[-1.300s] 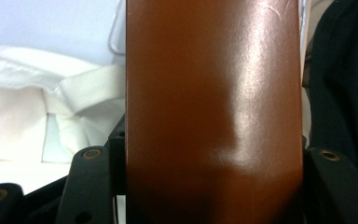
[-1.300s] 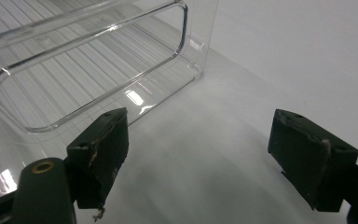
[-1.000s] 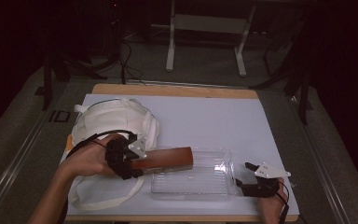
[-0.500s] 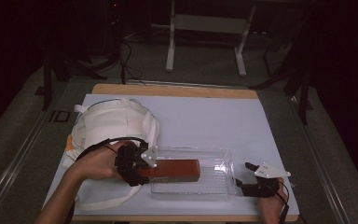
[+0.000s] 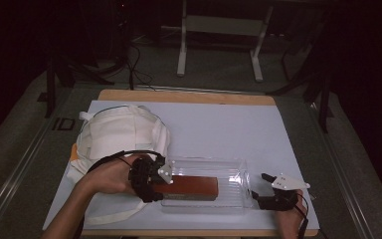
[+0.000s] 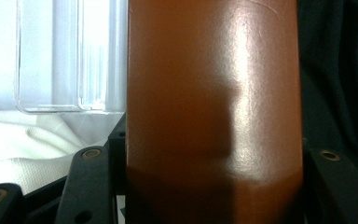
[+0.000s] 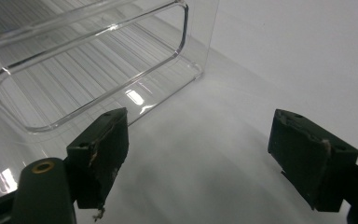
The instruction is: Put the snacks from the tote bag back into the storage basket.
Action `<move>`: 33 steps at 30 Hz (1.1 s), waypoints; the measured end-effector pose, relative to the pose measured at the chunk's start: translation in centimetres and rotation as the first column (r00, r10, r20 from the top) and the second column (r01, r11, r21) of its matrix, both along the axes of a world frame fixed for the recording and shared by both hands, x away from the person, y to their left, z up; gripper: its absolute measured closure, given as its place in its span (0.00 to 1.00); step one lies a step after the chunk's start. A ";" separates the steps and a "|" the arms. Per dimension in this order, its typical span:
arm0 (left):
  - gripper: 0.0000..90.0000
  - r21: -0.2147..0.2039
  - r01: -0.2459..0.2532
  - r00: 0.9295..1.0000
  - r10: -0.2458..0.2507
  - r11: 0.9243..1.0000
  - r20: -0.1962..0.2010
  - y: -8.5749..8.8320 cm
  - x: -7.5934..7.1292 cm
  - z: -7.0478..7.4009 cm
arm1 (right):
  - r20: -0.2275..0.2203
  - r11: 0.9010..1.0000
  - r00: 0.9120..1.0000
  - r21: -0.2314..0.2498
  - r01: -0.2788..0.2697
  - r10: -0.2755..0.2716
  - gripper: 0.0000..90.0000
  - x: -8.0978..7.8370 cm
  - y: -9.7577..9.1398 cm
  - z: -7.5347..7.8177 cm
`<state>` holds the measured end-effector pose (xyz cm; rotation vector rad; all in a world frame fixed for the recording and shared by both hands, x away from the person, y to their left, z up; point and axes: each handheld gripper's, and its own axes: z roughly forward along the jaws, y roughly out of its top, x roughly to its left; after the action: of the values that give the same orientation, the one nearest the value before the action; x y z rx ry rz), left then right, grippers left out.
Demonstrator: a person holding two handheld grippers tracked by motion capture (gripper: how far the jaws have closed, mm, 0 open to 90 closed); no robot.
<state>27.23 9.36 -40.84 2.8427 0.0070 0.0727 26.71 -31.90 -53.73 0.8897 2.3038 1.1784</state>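
Two grippers in play, one loaded. Left gripper [image 5: 151, 181] is clamped on the near end of a brown box [image 5: 191, 188]; in the left gripper view the box [image 6: 214, 107] fills the gap between the jaws, both sides pressed. Most of the box sits inside the clear bin [image 5: 231, 169], long axis along the bin, toward its left and front side; whether it rests on the bin floor or hangs just above it, I can't tell.

Right gripper [image 5: 264, 191] is released, jaws wide with nothing between them, parked on the white mat [image 5: 219, 129] just beside the bin's right end wall [image 7: 121, 56], not touching it.

Risks from here:
- bin is light and unpinned. If the box drags on the wall or floor while being pushed in, the bin slides toward the right gripper.
- left jaws sit at the bin's left rim; letting go or lowering further could catch the rim and tip it.
- grip is at one end only, so the far end could sag and land hard.
- cloth bag [image 5: 122, 134] lies just left of the bin, under the left hand; the cable could snag it.
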 end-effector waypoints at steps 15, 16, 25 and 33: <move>0.48 -0.002 0.022 1.000 -0.022 1.000 -0.017 -0.8 -0.1 -0.3 | 0.000 1.000 1.000 0.001 -0.001 0.001 0.22 0.0 0.0 0.0; 0.48 -0.002 0.022 1.000 -0.022 1.000 -0.017 -0.8 -0.1 -0.3 | 0.000 1.000 1.000 0.001 -0.001 0.001 0.22 0.0 0.0 0.0; 0.48 0.013 0.034 0.999 -0.034 0.999 -0.005 -1.4 -0.1 -0.5 | 0.001 1.000 1.000 0.001 -0.001 0.001 0.22 0.0 0.0 0.0; 0.48 0.016 0.039 0.999 -0.039 0.999 -0.001 -1.9 -0.2 -0.6 | 0.000 1.000 1.000 -0.002 -0.001 0.001 0.22 0.0 0.0 0.0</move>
<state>27.04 7.45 -41.47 2.8579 -0.0496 0.0639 26.71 -31.89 -53.73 0.8874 2.3055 1.1766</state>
